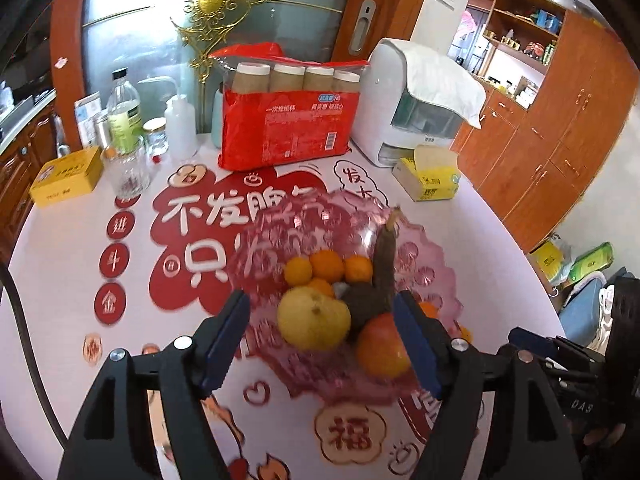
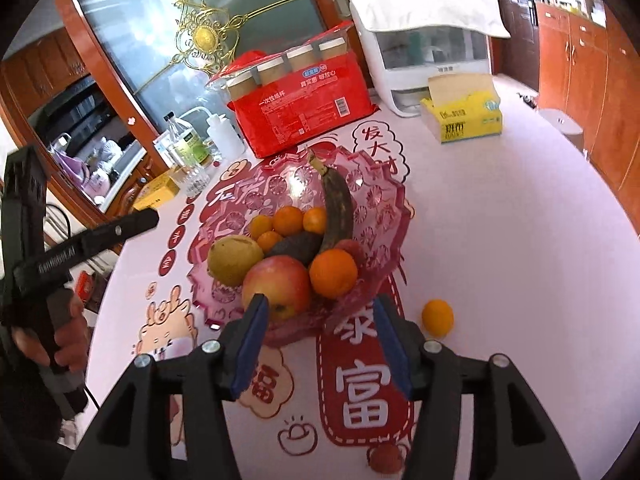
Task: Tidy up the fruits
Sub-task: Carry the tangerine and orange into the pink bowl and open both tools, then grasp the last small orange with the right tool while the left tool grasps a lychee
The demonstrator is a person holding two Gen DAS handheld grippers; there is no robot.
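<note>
White tabletop (image 2: 520, 240) with red festive lettering carries everything. Both the left gripper (image 1: 324, 344) and right gripper (image 2: 316, 344) hang open and empty before the pink glass bowl (image 2: 384, 208). One orange (image 2: 437, 317) lies outside it. Inside: one apple (image 2: 277, 286), one pear (image 2: 234, 260), one blackened banana (image 2: 338, 208), several partly hidden oranges.

Table (image 2: 520, 240) carries pink bowl (image 2: 384, 216), stray orange (image 2: 437, 317).

Fruit bowl (image 2: 384, 208) mid-table, cup pack (image 2: 304, 108) behind it, one orange (image 2: 437, 317) on table (image 2: 520, 280) to its right
</note>
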